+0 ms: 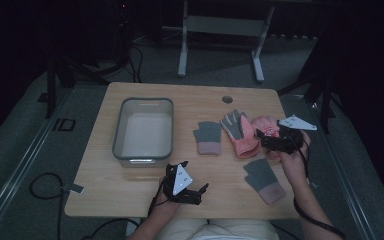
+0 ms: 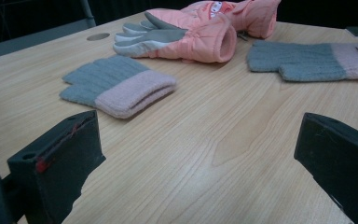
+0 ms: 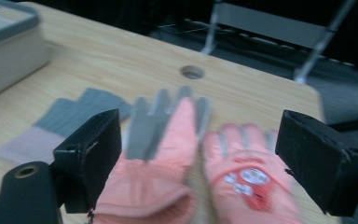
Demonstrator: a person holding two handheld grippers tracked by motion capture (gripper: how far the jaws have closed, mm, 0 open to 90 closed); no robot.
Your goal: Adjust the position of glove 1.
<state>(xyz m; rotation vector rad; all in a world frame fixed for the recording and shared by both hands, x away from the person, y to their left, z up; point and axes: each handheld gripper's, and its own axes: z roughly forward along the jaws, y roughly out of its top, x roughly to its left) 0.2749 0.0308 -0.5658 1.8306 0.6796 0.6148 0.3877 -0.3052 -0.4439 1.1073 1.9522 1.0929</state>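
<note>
Two pink ski gloves lie side by side right of the table's middle: one palm up with grey fingers (image 1: 240, 132) (image 2: 186, 39) (image 3: 163, 154), the other (image 1: 266, 124) (image 2: 249, 14) (image 3: 247, 177) showing a printed patch. My right gripper (image 1: 265, 140) (image 3: 200, 154) hovers open just over their cuffs, with nothing between its jaws. One grey-and-pink knit glove (image 1: 208, 137) (image 2: 116, 84) (image 3: 70, 121) lies left of them. Its match (image 1: 265, 180) (image 2: 307, 60) lies nearer the front right. My left gripper (image 1: 200, 192) (image 2: 196, 154) rests open low over bare wood near the front edge.
A grey-rimmed plastic bin (image 1: 119, 127) (image 3: 9, 51) stands empty on the left half of the wooden table (image 1: 105, 195). A round cable hole (image 1: 227, 99) (image 3: 192, 72) sits near the far edge. A metal stand (image 1: 220, 30) is on the floor beyond.
</note>
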